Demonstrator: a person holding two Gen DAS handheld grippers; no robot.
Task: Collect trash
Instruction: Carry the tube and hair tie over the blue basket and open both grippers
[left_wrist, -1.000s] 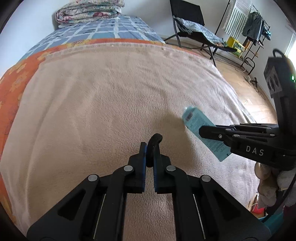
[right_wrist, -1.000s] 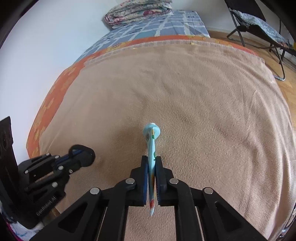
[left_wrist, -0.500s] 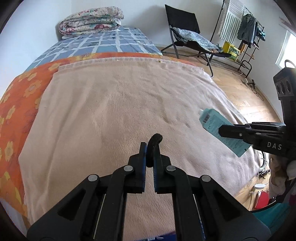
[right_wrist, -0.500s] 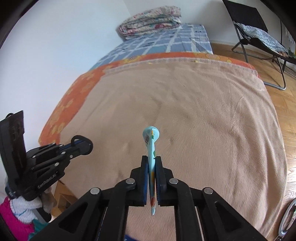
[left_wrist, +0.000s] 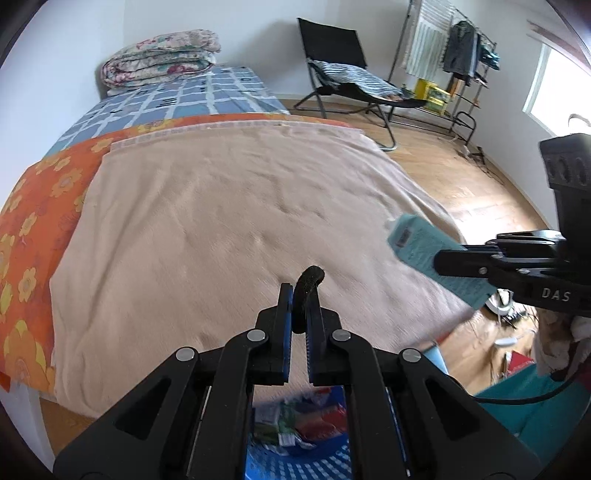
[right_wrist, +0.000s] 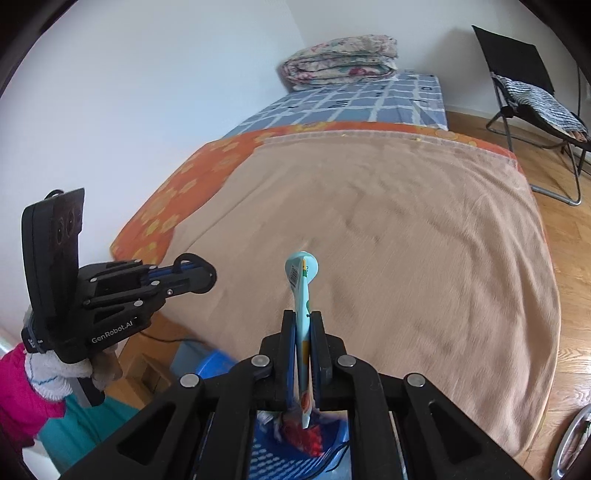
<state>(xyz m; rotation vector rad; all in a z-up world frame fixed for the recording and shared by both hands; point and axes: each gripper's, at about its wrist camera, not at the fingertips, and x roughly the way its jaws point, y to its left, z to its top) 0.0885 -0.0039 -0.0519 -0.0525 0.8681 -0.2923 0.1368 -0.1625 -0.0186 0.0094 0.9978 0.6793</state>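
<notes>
each hand-held gripper (left_wrist: 298, 295) (right_wrist: 303, 325) clamps trash above a blue basket (left_wrist: 295, 458).

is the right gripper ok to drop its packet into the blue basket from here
Probably yes: the right gripper, shut on the light blue packet, is off the bed's edge with the blue basket showing below between its arms, nothing in between.

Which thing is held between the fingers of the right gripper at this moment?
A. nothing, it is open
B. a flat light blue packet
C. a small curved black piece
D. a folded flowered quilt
B: in the right wrist view the right gripper is shut on the flat light blue packet, seen edge-on; the left wrist view shows its printed face.
</notes>
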